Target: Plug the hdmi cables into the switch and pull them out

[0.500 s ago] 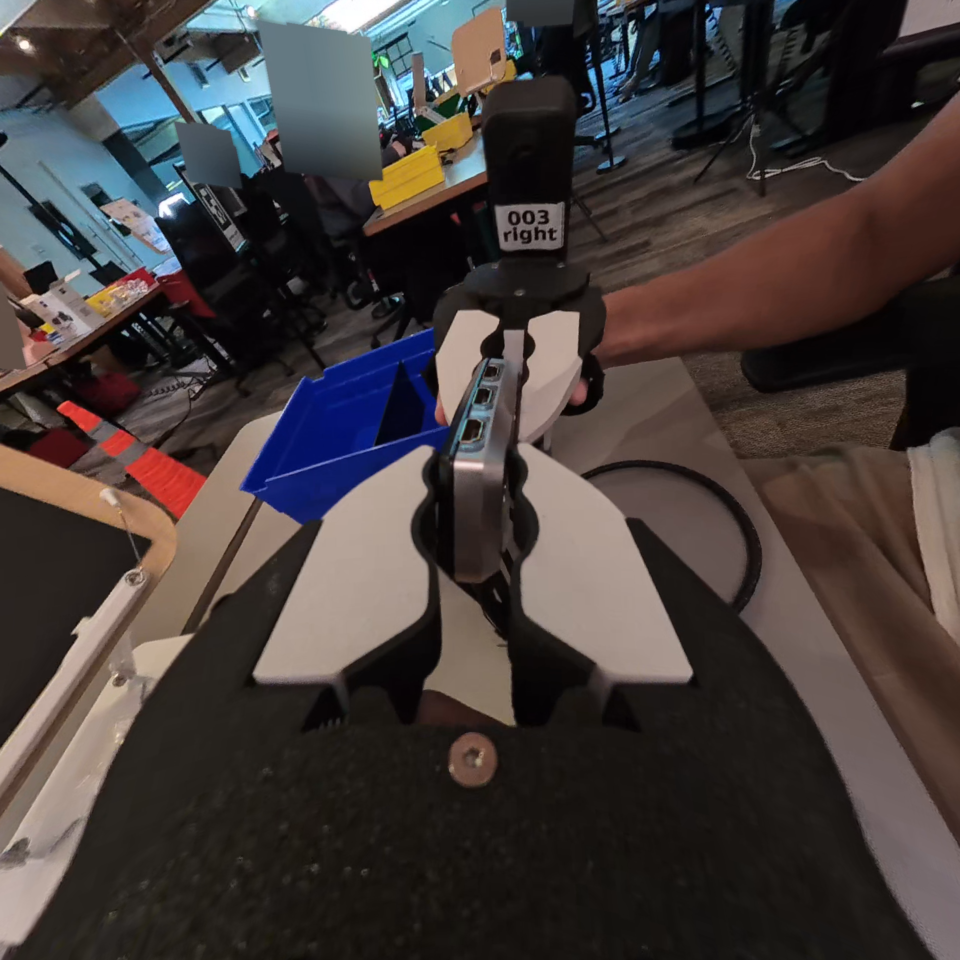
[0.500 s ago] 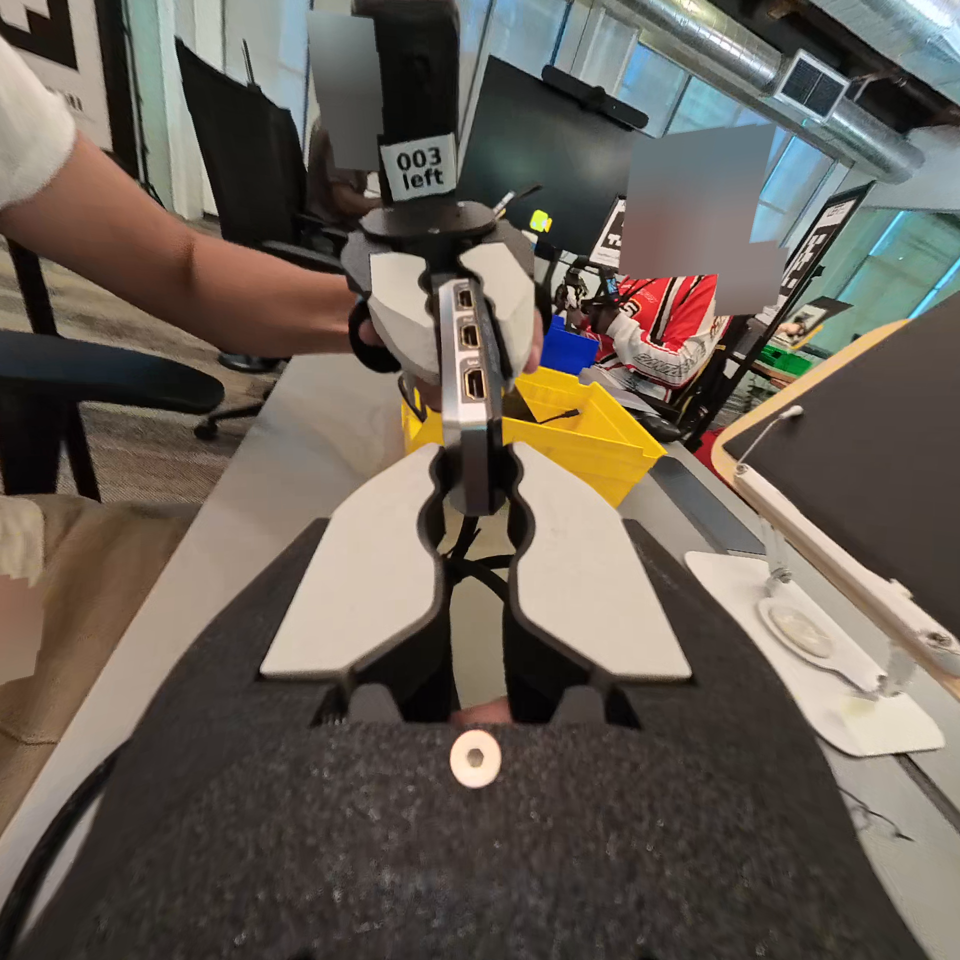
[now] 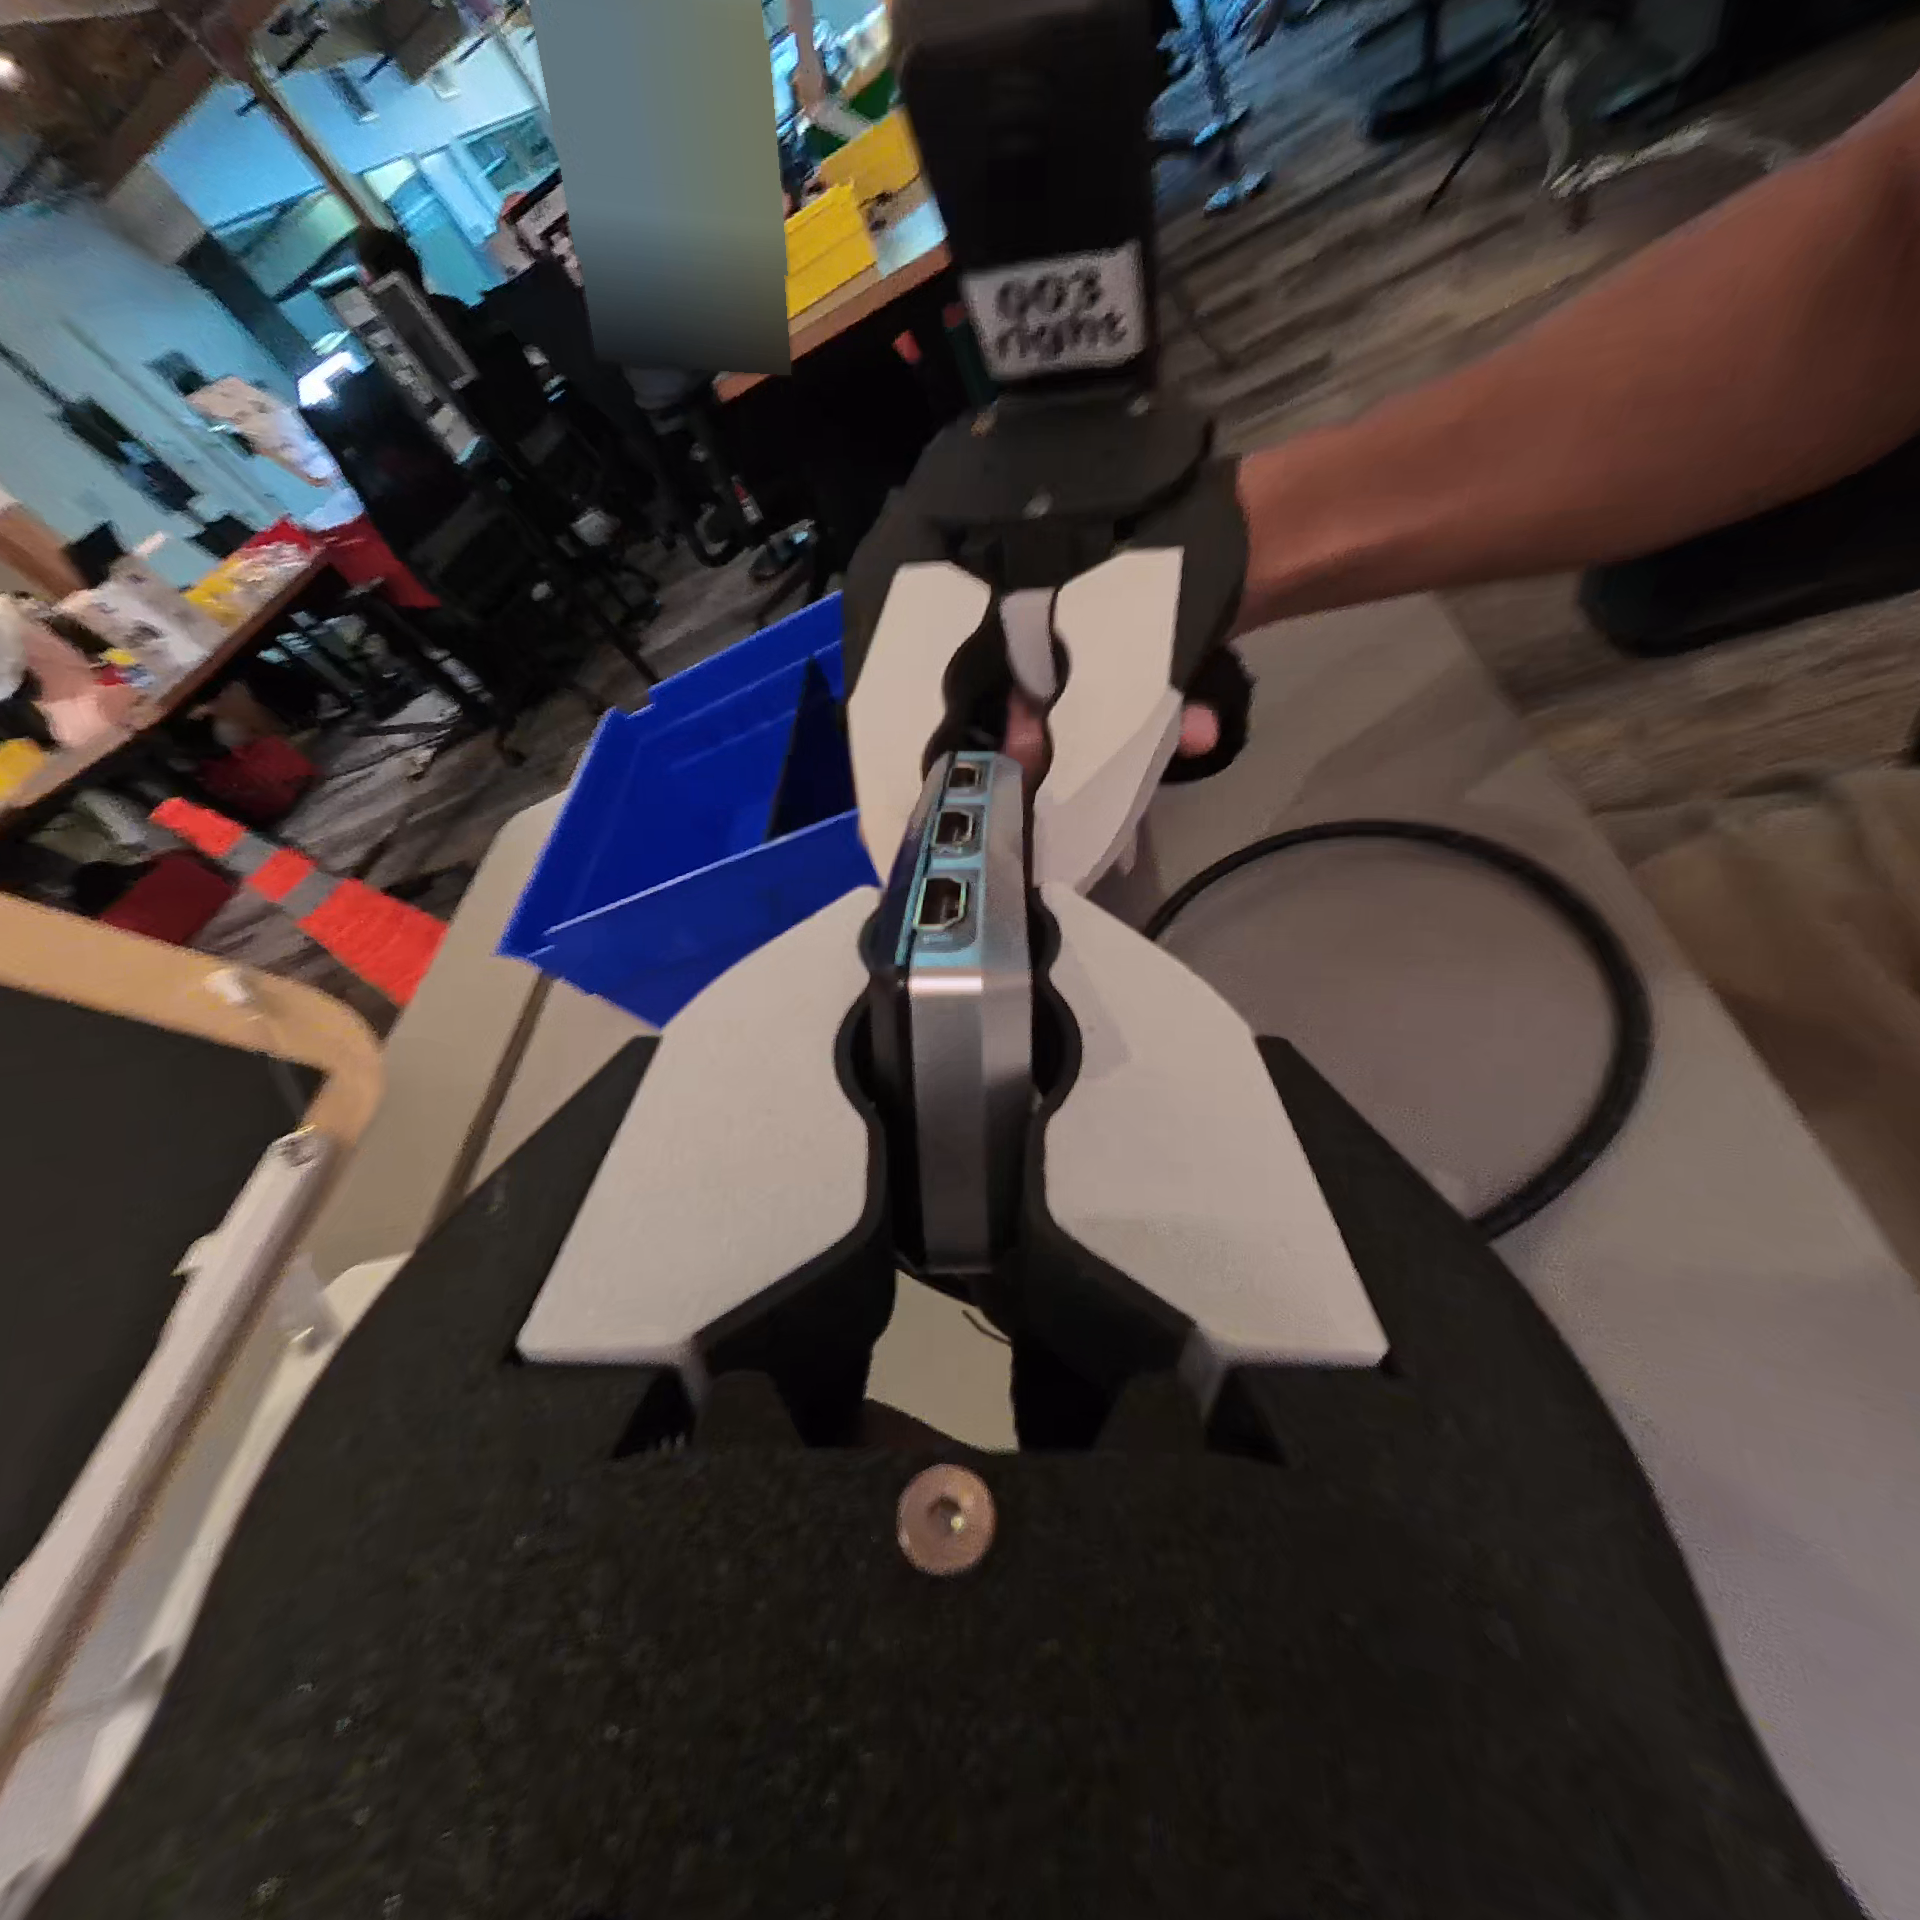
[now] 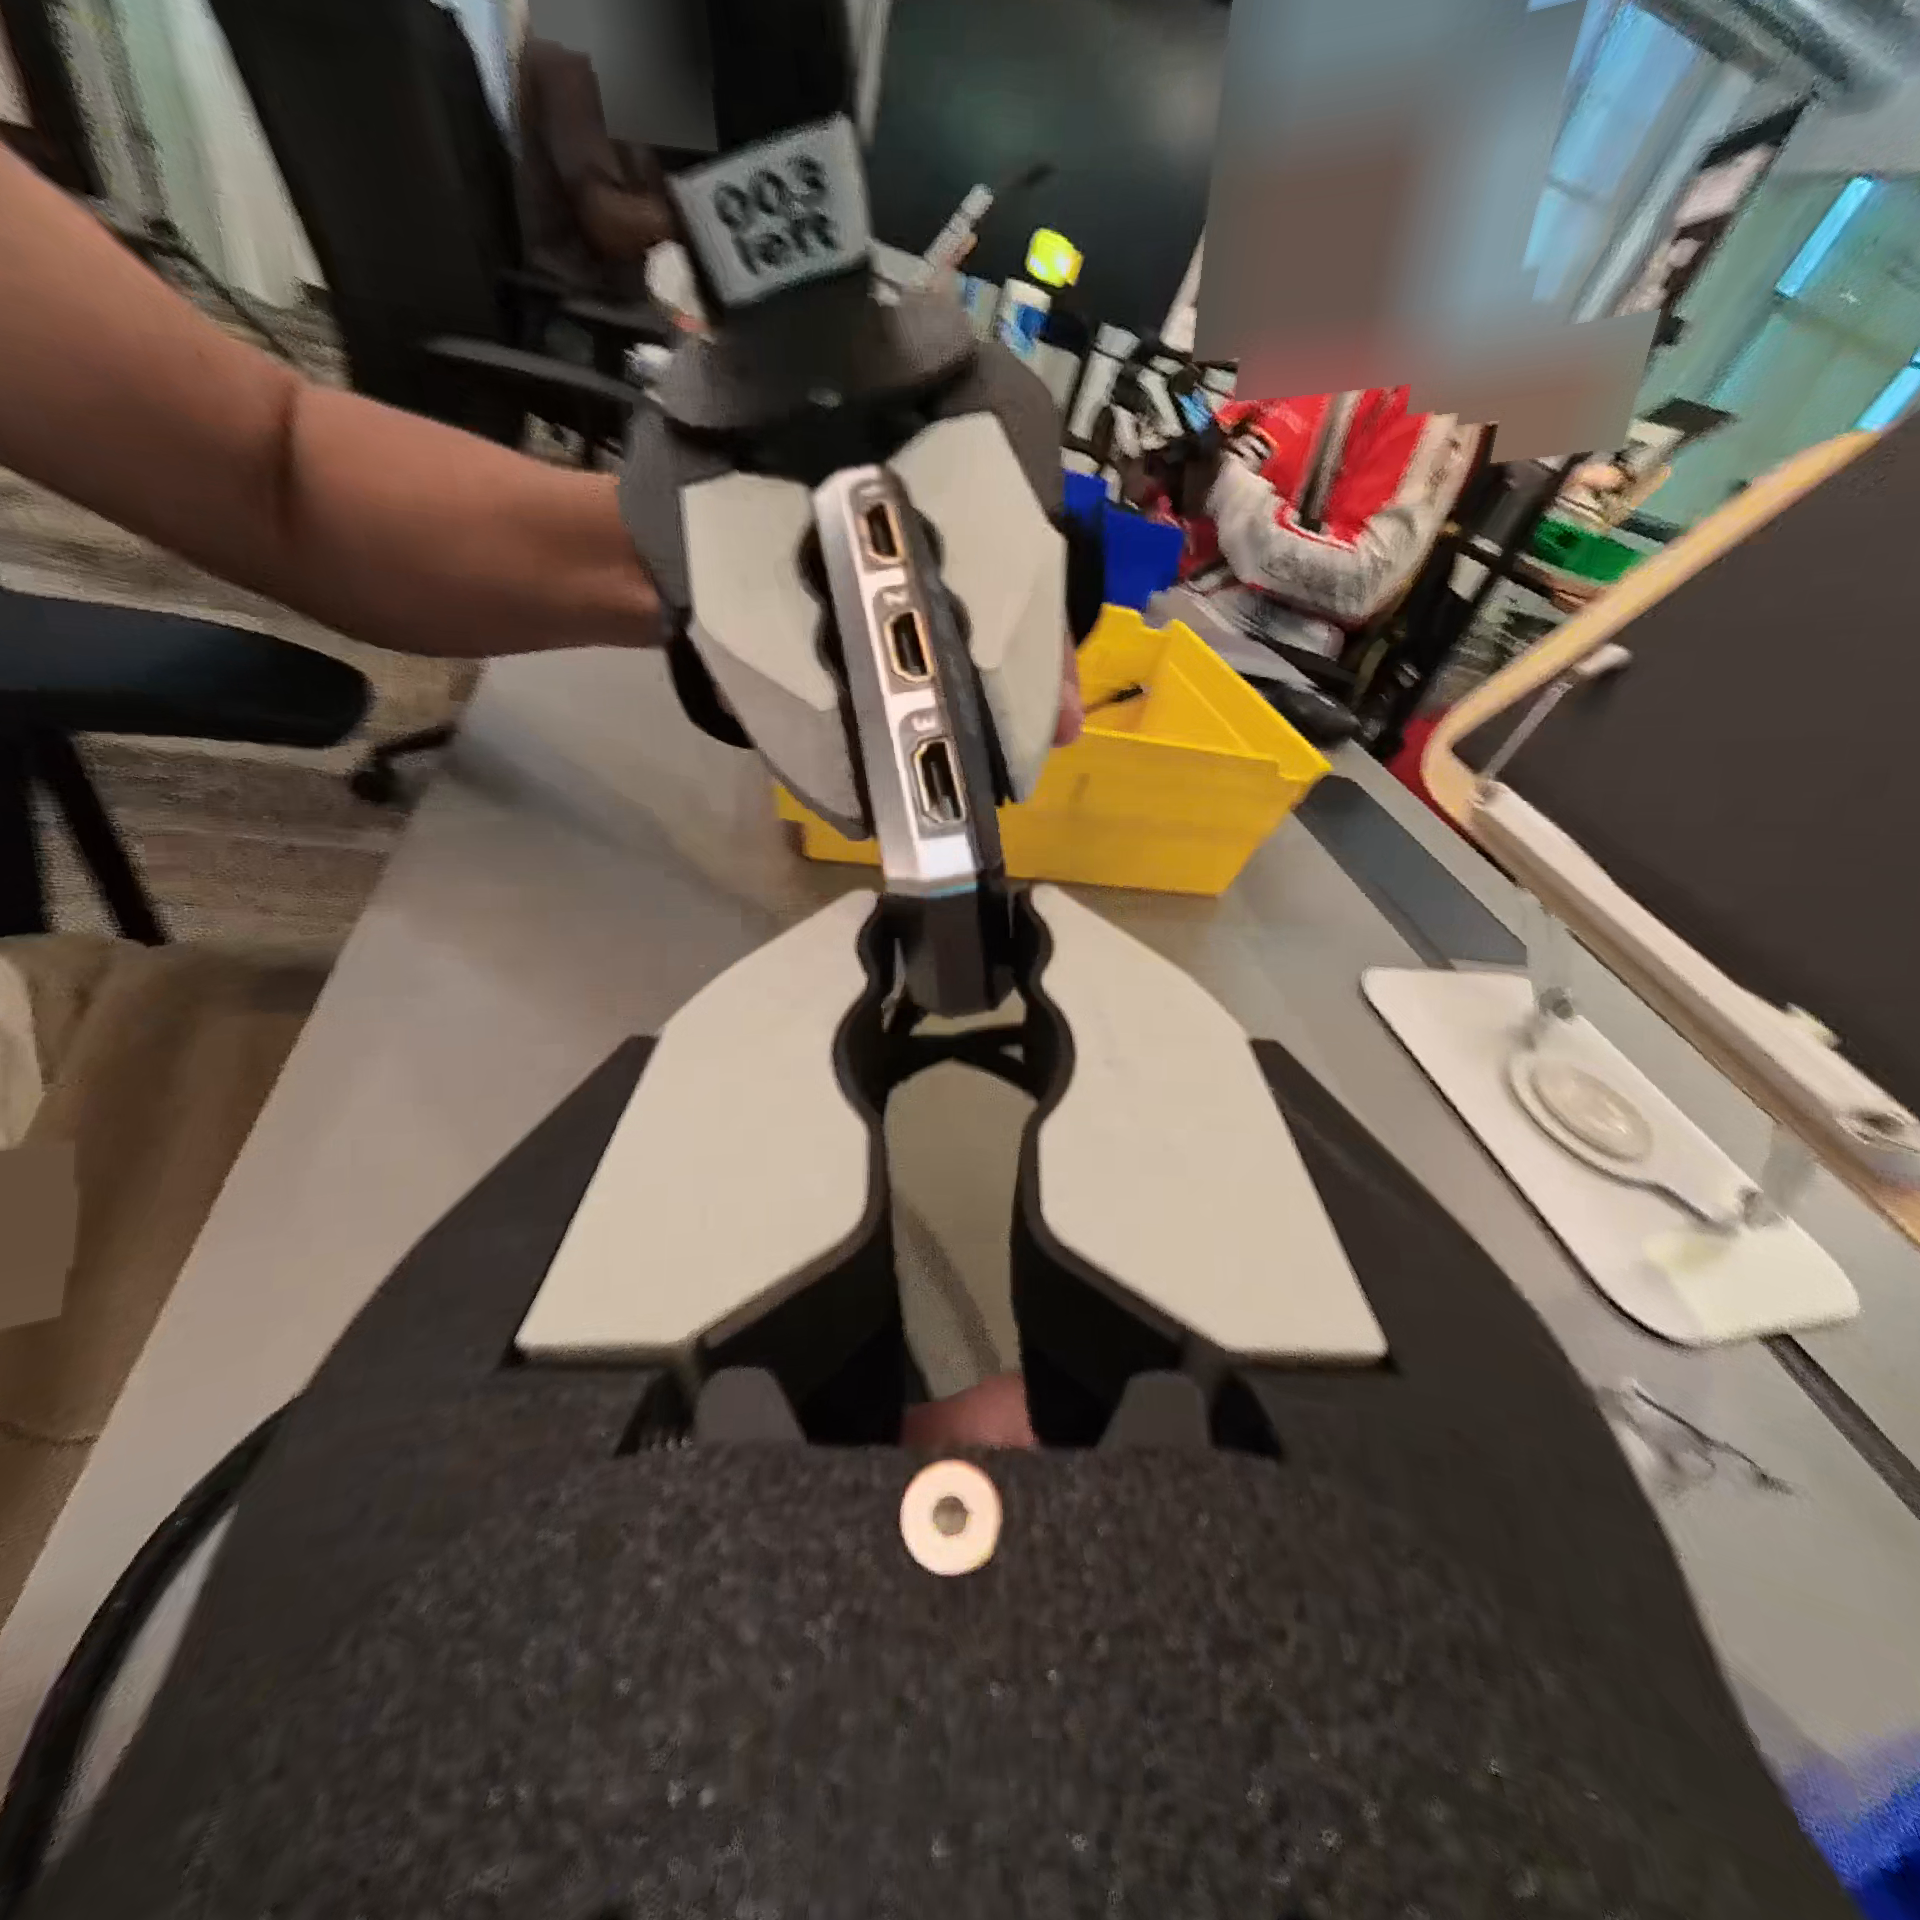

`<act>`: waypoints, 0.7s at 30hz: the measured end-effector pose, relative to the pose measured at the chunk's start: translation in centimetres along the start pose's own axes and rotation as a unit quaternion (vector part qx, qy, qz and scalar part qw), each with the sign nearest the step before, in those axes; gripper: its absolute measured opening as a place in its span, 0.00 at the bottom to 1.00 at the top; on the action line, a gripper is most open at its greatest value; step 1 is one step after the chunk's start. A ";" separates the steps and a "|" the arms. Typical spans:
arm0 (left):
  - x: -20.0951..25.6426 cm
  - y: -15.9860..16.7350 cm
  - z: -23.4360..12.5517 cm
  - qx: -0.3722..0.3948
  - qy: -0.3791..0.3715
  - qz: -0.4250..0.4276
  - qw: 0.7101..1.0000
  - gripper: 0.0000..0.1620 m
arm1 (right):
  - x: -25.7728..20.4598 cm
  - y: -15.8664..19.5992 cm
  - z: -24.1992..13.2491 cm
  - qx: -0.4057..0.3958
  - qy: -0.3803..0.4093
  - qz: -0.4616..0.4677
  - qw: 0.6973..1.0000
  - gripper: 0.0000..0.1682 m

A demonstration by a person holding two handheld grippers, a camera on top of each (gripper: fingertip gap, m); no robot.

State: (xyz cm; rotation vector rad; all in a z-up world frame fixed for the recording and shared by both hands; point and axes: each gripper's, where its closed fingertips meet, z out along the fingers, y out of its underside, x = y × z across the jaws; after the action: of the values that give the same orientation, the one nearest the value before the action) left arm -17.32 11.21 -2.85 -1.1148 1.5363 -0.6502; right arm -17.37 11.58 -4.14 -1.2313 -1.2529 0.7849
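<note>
Keep one firm clamp on the switch point(image 3: 966, 1091); free the other tool for the plug; square the plug to a port before pushing. Left of the switch, blue bin point(image 3: 686, 831), idle; at its near end, left gripper point(image 3: 956, 935) narrow, clamping it on edge, ports empty; at its far end, right gripper point(image 4: 951, 935) narrow, apparently pinching too, forearms converging; right of the switch, HDMI cable point(image 3: 1558, 1039) looped on the table point(image 3: 1714, 1351), unplugged.

A pale grey tabletop point(image 3: 1403, 717) carries a blue bin point(image 3: 686, 831), a looped black cable point(image 3: 1600, 1039), a yellow bin point(image 4: 1174, 790) and a white stand base point(image 4: 1579, 1153).
</note>
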 end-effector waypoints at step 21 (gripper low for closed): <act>-6.0 0.8 -6.3 -0.013 -0.228 0.115 0.967 0.14 | -6.3 12.6 4.4 -0.370 0.179 0.172 0.895 0.31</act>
State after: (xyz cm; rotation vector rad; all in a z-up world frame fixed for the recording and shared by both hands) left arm -23.69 15.93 0.82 -1.0005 1.2486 -0.1943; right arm -20.66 9.50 -18.38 -2.1527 -1.0576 0.2746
